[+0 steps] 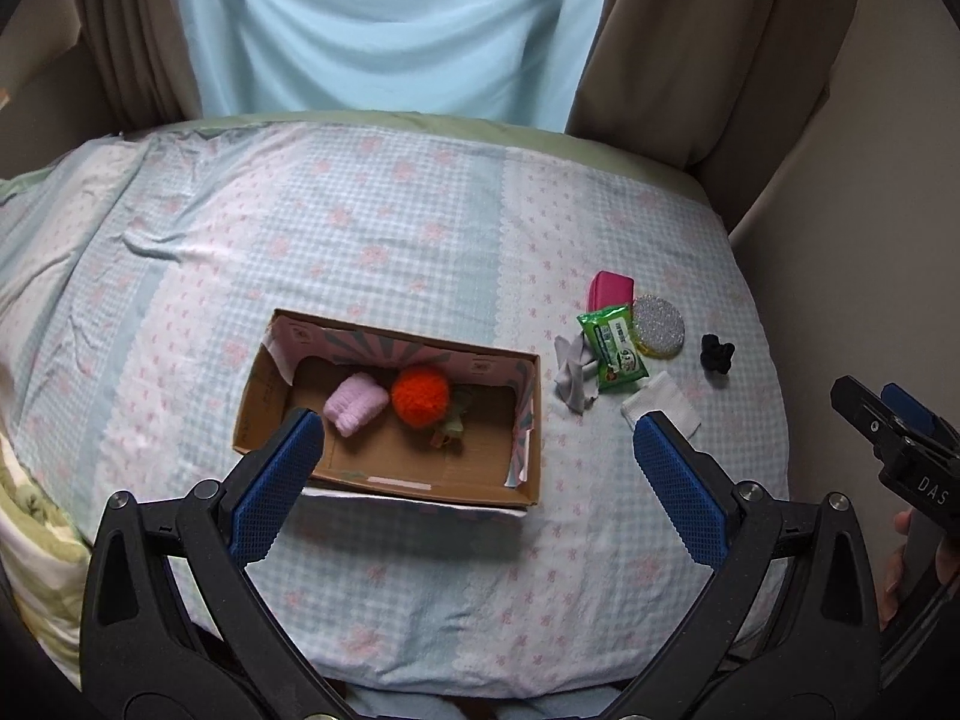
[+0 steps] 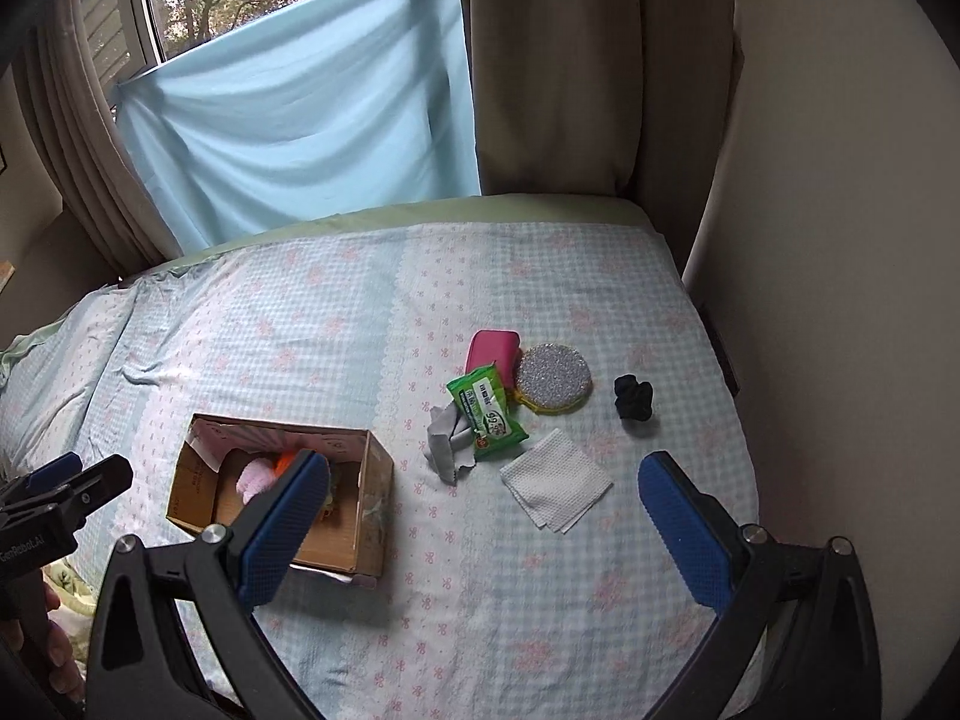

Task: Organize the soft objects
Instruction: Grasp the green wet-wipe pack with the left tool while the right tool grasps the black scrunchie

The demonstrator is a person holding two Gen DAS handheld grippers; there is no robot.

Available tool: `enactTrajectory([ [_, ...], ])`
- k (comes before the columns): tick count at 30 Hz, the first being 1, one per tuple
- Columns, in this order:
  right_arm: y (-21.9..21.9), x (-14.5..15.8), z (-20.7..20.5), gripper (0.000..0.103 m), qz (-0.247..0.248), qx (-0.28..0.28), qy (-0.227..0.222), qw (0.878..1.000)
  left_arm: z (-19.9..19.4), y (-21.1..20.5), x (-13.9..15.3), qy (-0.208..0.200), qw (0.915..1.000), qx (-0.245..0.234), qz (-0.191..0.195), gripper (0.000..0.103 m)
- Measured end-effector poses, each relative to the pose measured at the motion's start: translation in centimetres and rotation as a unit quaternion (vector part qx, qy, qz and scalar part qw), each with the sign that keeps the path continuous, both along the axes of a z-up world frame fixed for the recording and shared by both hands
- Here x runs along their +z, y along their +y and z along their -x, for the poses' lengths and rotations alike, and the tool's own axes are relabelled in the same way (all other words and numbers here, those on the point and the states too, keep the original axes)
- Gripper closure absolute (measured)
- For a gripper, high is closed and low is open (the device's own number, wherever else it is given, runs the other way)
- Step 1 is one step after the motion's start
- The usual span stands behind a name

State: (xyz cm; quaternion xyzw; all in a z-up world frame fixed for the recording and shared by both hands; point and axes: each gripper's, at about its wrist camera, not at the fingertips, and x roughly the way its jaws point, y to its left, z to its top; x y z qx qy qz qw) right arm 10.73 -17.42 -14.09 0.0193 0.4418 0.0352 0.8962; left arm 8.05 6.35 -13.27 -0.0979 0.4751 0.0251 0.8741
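Note:
An open cardboard box [image 1: 264, 396] [image 2: 375, 492] lies on the bed and holds a pink rolled cloth [image 1: 355, 404] and an orange pompom [image 1: 420, 395]. To its right lie a grey cloth [image 1: 571, 369] [image 2: 443, 438], a green wipes pack [image 1: 613, 348] [image 2: 487, 411], a pink pouch [image 1: 611, 290] [image 2: 492, 351], a silver round scrubber [image 1: 659, 323] [image 2: 553, 381], a white folded cloth [image 1: 663, 401] [image 2: 555, 480] and a black scrunchie [image 1: 717, 353] [image 2: 635, 397]. My left gripper [image 1: 477, 438] is open above the box's near edge. My right gripper [image 2: 483, 477] is open, near the white cloth.
The bed has a blue and pink checked sheet [image 1: 384, 228] [image 2: 300, 324]. A light blue cloth [image 2: 300, 138] and beige curtains [image 2: 600, 60] hang behind it. A wall [image 2: 840, 240] stands to the right. A green patterned blanket [image 1: 30, 516] lies at the left edge.

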Motion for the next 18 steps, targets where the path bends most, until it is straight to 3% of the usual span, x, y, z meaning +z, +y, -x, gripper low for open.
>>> enactTrajectory([
  [10,-8.7,-2.5,-5.3,0.000,-0.011,-0.035,0.010,0.999,-4.7,-10.3,-2.0,0.002,0.9997,-0.021,0.015,0.000],
  [18,-13.8,-6.4,-8.9,0.000,-0.033,-0.083,0.017,0.996,-10.0,-14.4,-7.2,0.020,0.9984,-0.042,0.034,0.000],
])
